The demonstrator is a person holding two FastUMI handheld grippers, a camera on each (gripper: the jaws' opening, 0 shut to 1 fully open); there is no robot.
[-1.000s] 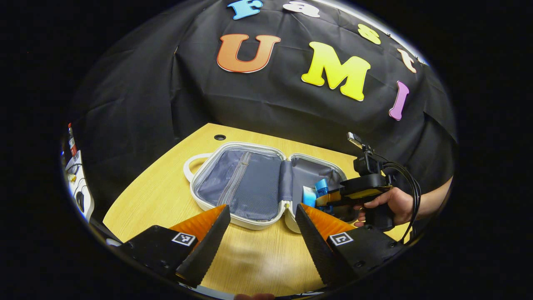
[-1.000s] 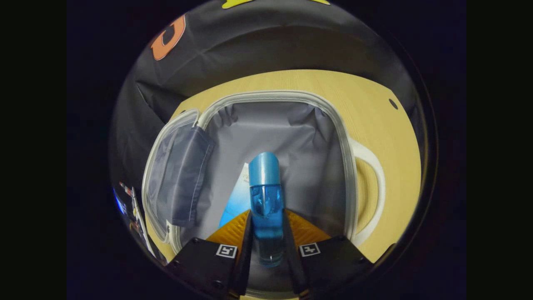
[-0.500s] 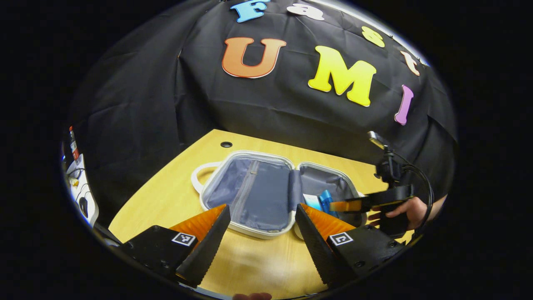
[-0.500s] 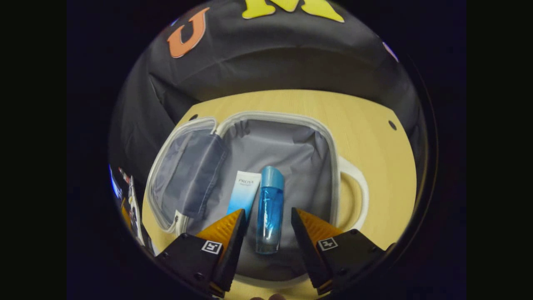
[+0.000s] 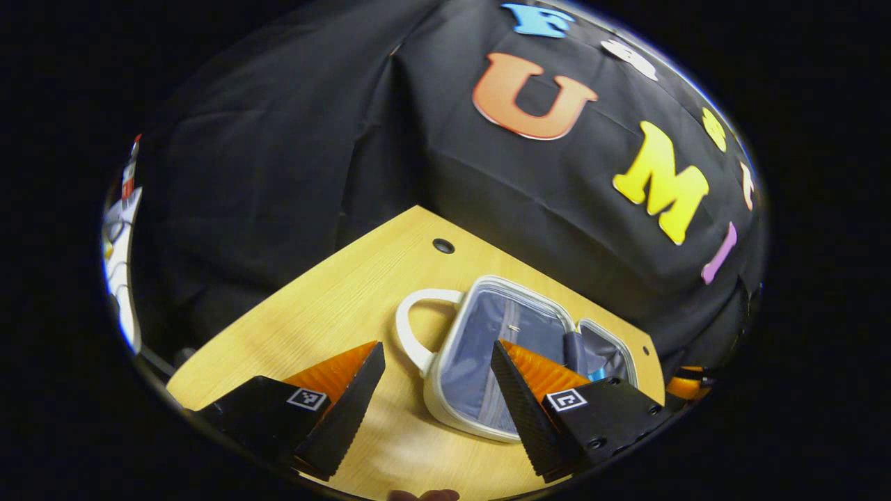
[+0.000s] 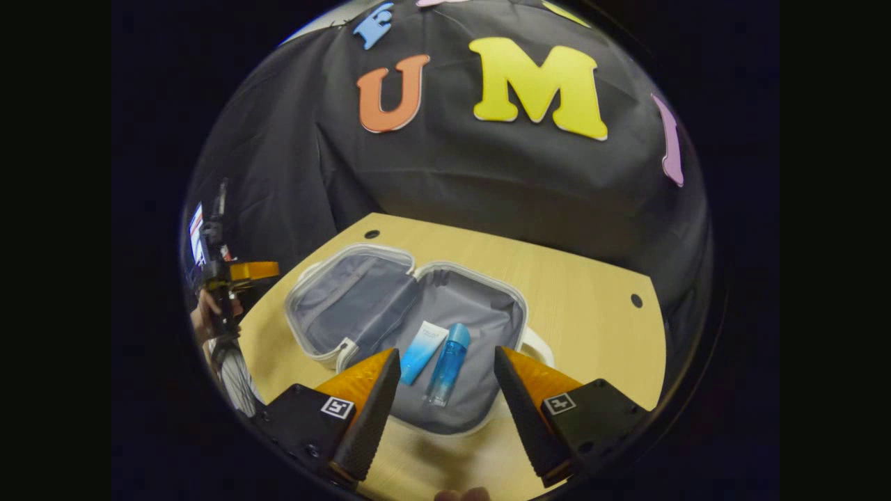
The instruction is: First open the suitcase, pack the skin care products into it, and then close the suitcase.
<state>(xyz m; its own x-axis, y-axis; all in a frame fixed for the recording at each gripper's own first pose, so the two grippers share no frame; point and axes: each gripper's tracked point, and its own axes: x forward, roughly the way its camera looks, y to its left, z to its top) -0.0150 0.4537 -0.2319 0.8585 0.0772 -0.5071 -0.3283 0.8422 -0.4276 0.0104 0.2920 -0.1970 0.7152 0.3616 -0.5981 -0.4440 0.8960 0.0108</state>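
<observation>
Now the packed suitcase lies open, waiting to be folded shut.

Seen from the right gripper view, the suitcase (image 6: 480, 407) lies flat on the table (image 6: 592, 278), its two halves side by side with the hinge fold between them; the tube (image 6: 423, 343) and the blue bottle (image 6: 447, 362) lie side by side in the half nearer the right gripper (image 6: 440, 365), long axes pointing away from its fingers. That gripper hangs above the near rim with fingers spread, holding nothing. In the left gripper view, the left gripper (image 5: 437, 358) is also spread and empty, facing the suitcase's lid half, whose white handle (image 5: 412, 330) lies between its fingertips, so it looks the nearer one to fold the lid over. Bare table surrounds the suitcase, leaving room for the swing.
</observation>
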